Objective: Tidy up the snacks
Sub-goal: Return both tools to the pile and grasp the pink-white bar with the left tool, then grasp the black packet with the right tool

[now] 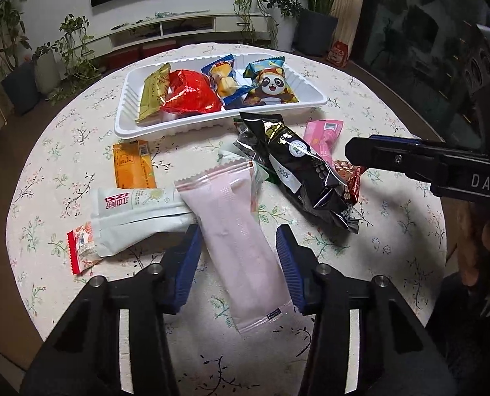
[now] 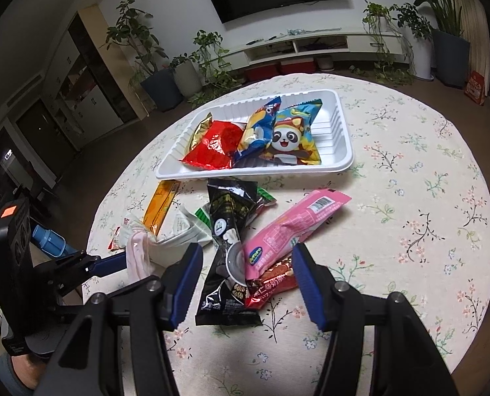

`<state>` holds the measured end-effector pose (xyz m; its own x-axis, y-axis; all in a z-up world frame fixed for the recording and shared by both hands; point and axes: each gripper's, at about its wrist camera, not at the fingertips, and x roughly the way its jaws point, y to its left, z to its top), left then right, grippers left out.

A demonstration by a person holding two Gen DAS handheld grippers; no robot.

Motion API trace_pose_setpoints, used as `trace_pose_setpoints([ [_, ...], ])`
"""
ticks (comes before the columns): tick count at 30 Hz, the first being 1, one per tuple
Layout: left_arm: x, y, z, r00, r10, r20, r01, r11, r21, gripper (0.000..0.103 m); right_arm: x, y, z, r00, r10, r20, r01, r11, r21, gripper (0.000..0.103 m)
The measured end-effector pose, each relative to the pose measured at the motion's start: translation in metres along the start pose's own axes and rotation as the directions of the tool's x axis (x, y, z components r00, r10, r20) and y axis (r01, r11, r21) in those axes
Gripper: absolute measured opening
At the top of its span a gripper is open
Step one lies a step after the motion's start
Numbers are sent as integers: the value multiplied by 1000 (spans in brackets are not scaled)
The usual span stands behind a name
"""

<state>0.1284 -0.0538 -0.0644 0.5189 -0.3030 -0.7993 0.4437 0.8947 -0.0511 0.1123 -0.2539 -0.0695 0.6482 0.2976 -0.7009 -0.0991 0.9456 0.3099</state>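
A white tray (image 1: 311, 97) at the table's far side holds a gold packet (image 1: 151, 95), a red packet (image 1: 189, 94), a blue cake packet (image 1: 225, 81) and a panda packet (image 1: 271, 85). Loose snacks lie in front of it. My left gripper (image 1: 238, 247) is open, its jaws on either side of a pale pink packet (image 1: 235, 227). My right gripper (image 2: 248, 264) is open above a black packet (image 2: 228, 257), a bright pink packet (image 2: 288, 231) and a red-brown packet (image 2: 271, 283). The tray also shows in the right wrist view (image 2: 340, 151).
An orange packet (image 1: 133, 165), a white-green packet (image 1: 136, 214) and a small red-white packet (image 1: 81, 247) lie at the left on the round floral tablecloth (image 1: 393, 231). Plants, a TV stand and a dark cabinet ring the table.
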Motion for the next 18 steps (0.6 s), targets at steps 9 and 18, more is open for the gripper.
trace_pose_setpoints([
  [9,1,13,-3,997,-83,9,83,995,-60,25,0,5,-1,1000,-20,-7,20,999,-43,54],
  [18,-12,41,-10,974,-223,33,225,956,-189,24,2,4,-2,1000,-9,-23,8,999,-50,48],
])
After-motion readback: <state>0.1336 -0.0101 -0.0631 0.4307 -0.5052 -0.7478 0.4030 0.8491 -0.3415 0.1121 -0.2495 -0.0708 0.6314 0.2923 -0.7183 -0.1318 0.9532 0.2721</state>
